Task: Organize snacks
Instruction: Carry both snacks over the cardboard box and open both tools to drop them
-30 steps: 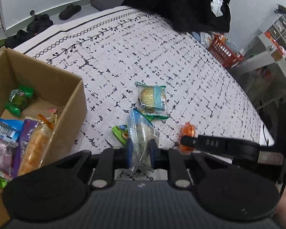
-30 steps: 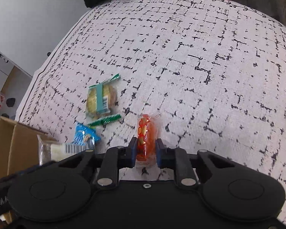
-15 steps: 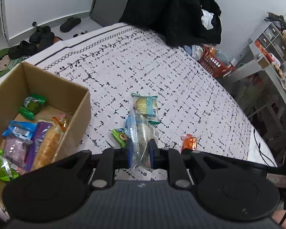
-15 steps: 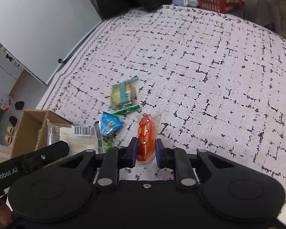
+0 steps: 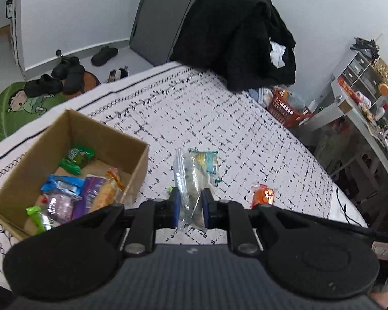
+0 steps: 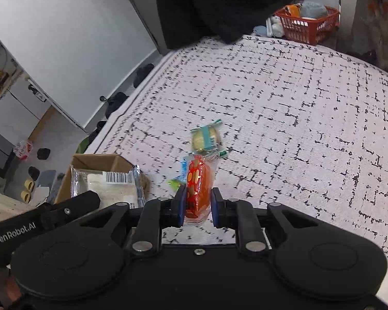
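Now the left gripper point(image 5: 189, 204) pinches a clear packet point(image 5: 190, 180) just right of the box point(image 5: 138, 155), and the right gripper point(image 6: 197, 206) pinches an orange packet point(image 6: 198, 188) further right; both seem light, soft and crinkly, best held at mid-body

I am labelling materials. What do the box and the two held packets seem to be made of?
Box: plain brown cardboard, matte, its cut edges showing. Clear packet in the left gripper: thin see-through plastic film, glossy and wrinkled. Orange packet in the right gripper: probably shiny printed plastic wrap.
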